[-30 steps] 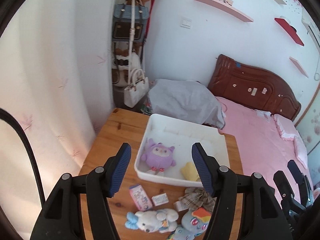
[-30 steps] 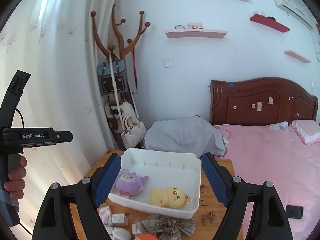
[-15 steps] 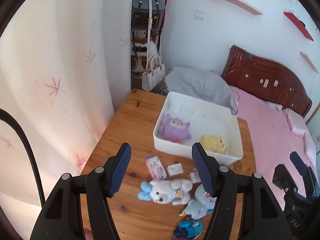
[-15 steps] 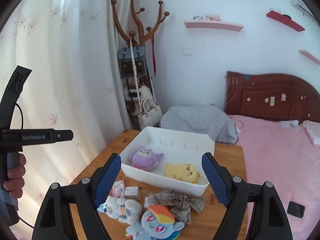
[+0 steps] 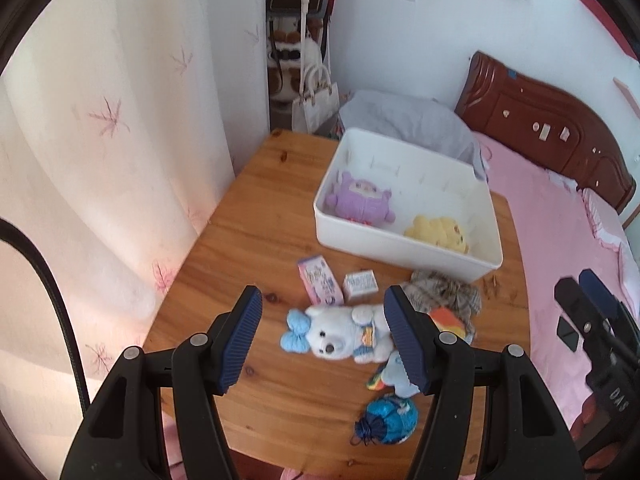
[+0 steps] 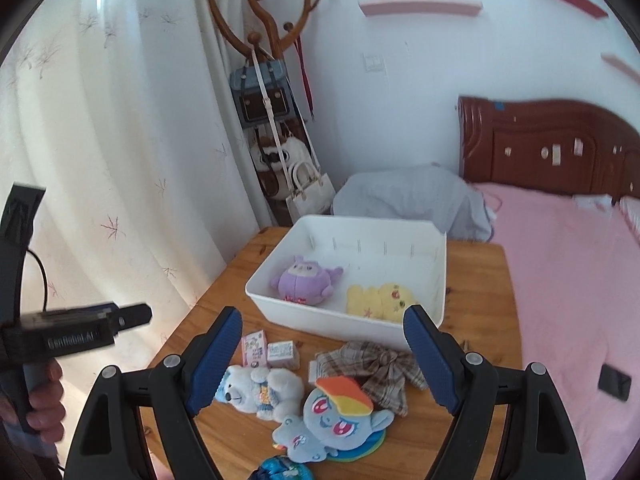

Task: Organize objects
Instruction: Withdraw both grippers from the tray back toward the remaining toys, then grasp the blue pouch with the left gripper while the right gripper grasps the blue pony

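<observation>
Blue-padded jaws of the left gripper [image 5: 322, 338] stand apart with nothing between the pads, hanging above the wooden table [image 5: 256, 216]; below them lies a white teddy bear [image 5: 340, 332] with a blue bow, on its side, untouched; the right gripper [image 6: 322, 354] is likewise spread wide and holds nothing, poised over a blue pony toy [image 6: 332, 420] with an orange and yellow mane; beside the pony, toward the bed, lies a plaid bow [image 6: 376, 368]; just behind the bear sit a pink carton [image 5: 320, 280] and a small white box [image 5: 360, 283], side by side; near the front edge of the table rests a blue drawstring pouch [image 5: 390, 418]; farther back stands a white bin [image 6: 438, 264], with a purple plush [image 6: 304, 282] on its left and a yellow plush [image 6: 380, 300] on its right, both lying on its floor; a hand [image 6: 44, 404] grips the handle of the left tool at the edge of the right wrist view; past the table are a pale curtain [image 5: 120, 140], a coat rack [image 6: 272, 32] hung with bags, a grey bundle [image 6: 412, 200], and a bed with a pink cover [image 6: 560, 280].
</observation>
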{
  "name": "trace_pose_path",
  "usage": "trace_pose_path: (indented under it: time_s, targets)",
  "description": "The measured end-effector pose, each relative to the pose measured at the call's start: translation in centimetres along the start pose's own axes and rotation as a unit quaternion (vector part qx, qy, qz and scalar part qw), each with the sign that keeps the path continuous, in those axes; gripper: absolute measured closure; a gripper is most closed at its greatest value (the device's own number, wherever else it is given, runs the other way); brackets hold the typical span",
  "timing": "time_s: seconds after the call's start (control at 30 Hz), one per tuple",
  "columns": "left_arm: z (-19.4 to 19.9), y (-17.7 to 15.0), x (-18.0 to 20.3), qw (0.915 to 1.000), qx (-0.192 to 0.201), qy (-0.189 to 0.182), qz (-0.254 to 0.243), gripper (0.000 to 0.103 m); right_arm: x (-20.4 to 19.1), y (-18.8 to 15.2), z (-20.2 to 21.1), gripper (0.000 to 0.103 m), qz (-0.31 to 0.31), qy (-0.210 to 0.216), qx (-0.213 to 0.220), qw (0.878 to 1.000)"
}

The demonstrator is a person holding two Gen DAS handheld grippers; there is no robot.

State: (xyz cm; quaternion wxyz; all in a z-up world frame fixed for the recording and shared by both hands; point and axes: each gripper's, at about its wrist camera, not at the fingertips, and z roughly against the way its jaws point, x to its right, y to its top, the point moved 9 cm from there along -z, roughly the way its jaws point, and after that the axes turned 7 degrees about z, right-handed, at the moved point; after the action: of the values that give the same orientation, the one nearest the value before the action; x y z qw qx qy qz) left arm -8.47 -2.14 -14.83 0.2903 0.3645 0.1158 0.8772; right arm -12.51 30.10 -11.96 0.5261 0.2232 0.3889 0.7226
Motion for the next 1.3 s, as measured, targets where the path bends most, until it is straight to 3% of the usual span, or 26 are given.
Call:
trace_pose_path:
  time_s: [0.37, 0.7, 0.9, 1.1, 1.3]
  targets:
    - [-3.5, -3.6, 1.5, 0.9958, -0.09, -0.013, -0.006, 0.033, 0.3, -2.0, -2.4, 0.02, -0.042, 0.031, -0.066, 0.996]
    - [-7.0, -8.6, 2.9, 0.9831, -0.18, -0.028, -0.021, 0.03, 1.4, -6.1, -4.8, 0.02, -0.099, 0.045, -0.137, 0.985]
    - [-9.1, -11.9, 3.6, 0.9715, -0.232, -0.04, -0.03, 0.028, 2.2, -9.6, -7.0, 0.02, -0.173, 0.078, -0.187, 0.964]
    - [-10.8, -15.2, 4.2, 0.956, -0.285, -0.06, -0.034, 0.028, 3.3, -12.2, -9.0, 0.02, -0.247, 0.102, -0.209, 0.941]
    - [-11.4, -16.6, 5.1, 0.9463, -0.311, -0.079, -0.035, 0.026, 4.7, -14.3, -10.8, 0.02, -0.312, 0.11, -0.231, 0.915]
